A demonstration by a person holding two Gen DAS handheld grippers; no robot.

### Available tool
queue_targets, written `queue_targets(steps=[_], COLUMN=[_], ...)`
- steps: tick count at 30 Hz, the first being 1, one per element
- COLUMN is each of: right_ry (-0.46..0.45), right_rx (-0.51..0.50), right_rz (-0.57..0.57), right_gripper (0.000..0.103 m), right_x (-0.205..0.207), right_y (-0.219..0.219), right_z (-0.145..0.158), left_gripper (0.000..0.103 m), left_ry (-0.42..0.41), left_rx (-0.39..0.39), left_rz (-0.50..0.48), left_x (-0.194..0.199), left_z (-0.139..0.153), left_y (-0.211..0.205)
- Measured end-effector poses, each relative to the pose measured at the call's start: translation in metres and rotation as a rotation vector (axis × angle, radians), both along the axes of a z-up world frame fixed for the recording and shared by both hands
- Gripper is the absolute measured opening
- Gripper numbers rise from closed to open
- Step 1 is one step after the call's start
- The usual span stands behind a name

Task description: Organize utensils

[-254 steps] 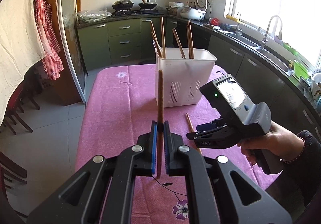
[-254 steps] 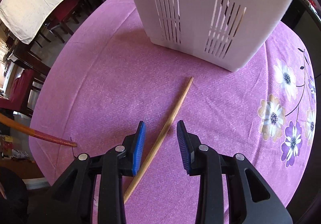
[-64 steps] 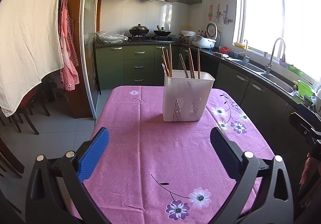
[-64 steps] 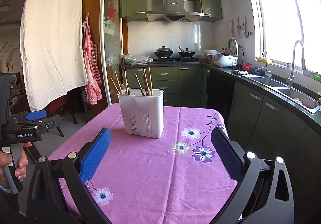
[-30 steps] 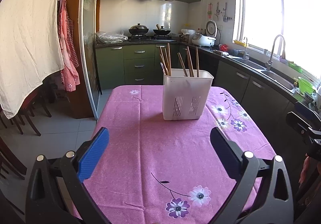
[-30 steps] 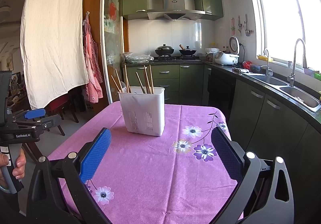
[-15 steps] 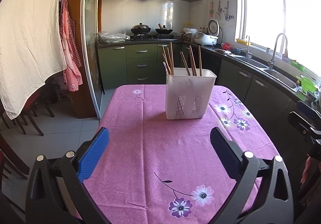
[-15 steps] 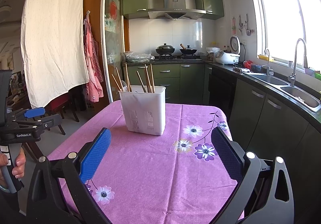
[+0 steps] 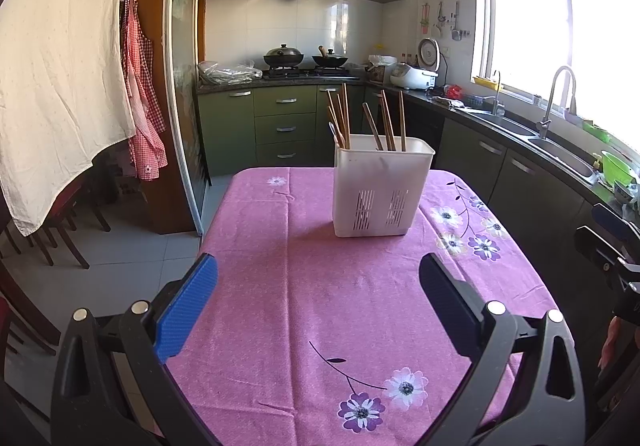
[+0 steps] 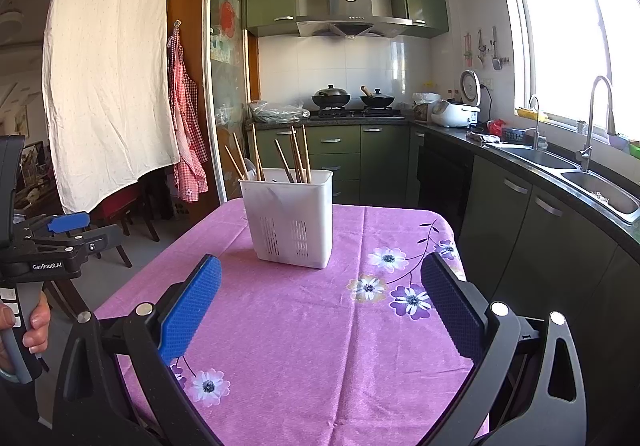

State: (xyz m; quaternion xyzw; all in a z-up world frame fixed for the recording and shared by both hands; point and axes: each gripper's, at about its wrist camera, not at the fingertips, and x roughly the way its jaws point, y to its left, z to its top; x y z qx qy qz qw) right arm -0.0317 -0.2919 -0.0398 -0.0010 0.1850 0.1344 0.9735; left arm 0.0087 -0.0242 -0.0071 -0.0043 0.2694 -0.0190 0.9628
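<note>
A white slotted utensil holder (image 9: 380,190) stands upright on the pink flowered tablecloth (image 9: 320,286), with several brown chopsticks (image 9: 386,122) standing in it. It also shows in the right wrist view (image 10: 290,218), chopsticks (image 10: 298,156) sticking up. My left gripper (image 9: 318,286) is wide open and empty, held back from the holder above the near table. My right gripper (image 10: 320,290) is wide open and empty, also well short of the holder. The left gripper body (image 10: 52,246) shows at the left edge of the right wrist view.
Green kitchen cabinets (image 9: 280,122) and a stove with two woks (image 9: 306,56) lie beyond the table. A counter with a sink (image 10: 600,190) runs along the right. A white cloth (image 9: 60,78), a red checked apron (image 9: 142,94) and dark chairs (image 9: 60,222) stand at the left.
Over the last second both views shifted only slightly; both grippers stay wide open and empty. Earlier, the left held a chopstick and another lay on the cloth; neither is there now.
</note>
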Motion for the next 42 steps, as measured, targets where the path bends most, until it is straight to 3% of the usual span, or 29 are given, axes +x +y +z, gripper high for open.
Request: queue_targets(steps=[23, 34, 42], right_ry=[0.027, 0.035, 0.045], right_rx=[-0.007, -0.008, -0.01], right_rz=[0.014, 0.02, 0.02], right_gripper=[0.099, 0.099, 0.099], right_x=[0.004, 0.006, 0.01], right_y=[-0.002, -0.003, -0.001], right_z=[-0.003, -0.003, -0.005], left_gripper=[0.096, 0.096, 0.096], left_ry=[0.042, 0.009, 0.059], left_rx=[-0.015, -0.005, -0.04], left_rz=[-0.032, -0.032, -0.024], left_x=[0.004, 0.004, 0.013], left_z=[-0.008, -0.008, -0.016], left_y=[-0.003, -0.004, 0.001])
